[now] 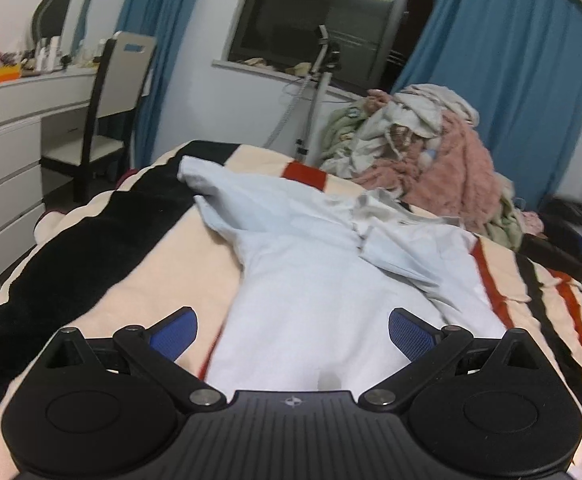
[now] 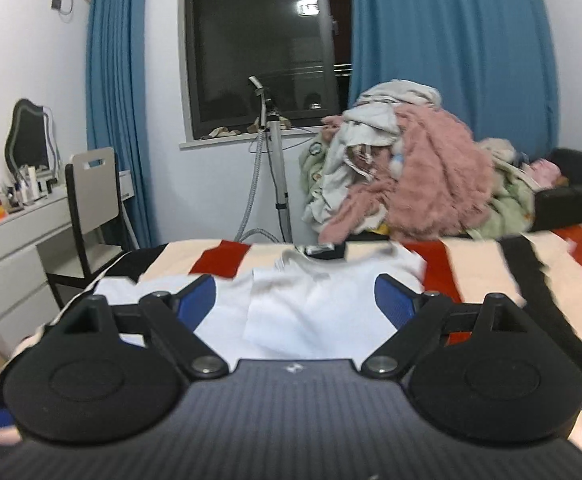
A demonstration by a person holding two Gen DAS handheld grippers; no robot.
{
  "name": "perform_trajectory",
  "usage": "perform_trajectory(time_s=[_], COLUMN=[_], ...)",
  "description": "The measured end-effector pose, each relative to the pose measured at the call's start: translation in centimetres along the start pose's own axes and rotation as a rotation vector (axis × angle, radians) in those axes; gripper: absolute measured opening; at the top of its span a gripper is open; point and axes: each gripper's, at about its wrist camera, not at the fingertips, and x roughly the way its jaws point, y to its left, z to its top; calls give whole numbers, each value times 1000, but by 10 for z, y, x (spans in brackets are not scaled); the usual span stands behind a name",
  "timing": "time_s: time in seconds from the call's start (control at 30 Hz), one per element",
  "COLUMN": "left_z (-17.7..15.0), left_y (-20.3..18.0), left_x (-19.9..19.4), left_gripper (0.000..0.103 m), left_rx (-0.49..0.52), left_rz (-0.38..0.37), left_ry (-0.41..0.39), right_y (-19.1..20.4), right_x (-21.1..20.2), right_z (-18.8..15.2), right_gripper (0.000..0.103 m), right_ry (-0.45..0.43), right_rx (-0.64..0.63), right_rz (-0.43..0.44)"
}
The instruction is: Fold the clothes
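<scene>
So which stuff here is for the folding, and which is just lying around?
For the folding:
- white shirt spread on the striped blanket
- left gripper, open
- right gripper, open

Just lying around:
- heap of clothes
- chair
- dresser
- blue curtains

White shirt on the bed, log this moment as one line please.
white shirt: flat on striped blanket, one sleeve folded in | left gripper: open | right gripper: open
</scene>
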Motion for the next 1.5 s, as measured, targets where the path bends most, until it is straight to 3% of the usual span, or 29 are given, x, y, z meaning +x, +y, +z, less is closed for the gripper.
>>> perform_trajectory(time_s=[0.2, 0.33, 0.53, 0.77, 1.0, 1.17, 1.4, 1.47, 1.5], left_z=[-15, -26, -49, -89, -126, -163, -220, -232, -237], left_y=[-25, -45, -62, -87, -165, -234, -310, -323, -328], left_x=[-46, -83, -121, -125, -110, -97, -77, -64, -57], left_gripper=[102, 102, 102, 99, 94, 89, 83, 73, 60], left_rx=[60, 126, 167, 250, 354, 424, 565, 598, 612], left_rz=[-75, -107, -116, -126, -304, -442, -585, -573, -567], left_ry=[1, -29, -48, 29, 124, 173, 177, 192, 201], right_y=[-8, -9, -5, -44, -117, -163, -191, -195, -197], right_x=[-125, -171, -183, -204, -234, -243, -244, -240, -237], right_z=[-54, -91, -107, -90, -74, -83, -98, -101, -102], right_gripper=[88, 88, 88, 88, 88, 88, 88, 88, 88], right_ry=[12, 22, 29, -45, -144, -159, -204, -215, -216], right_rx=[17, 53, 19, 142, 277, 393, 451, 445, 440], right_rz=[-37, -32, -37, -96, -234, -334, -480, -514, -532])
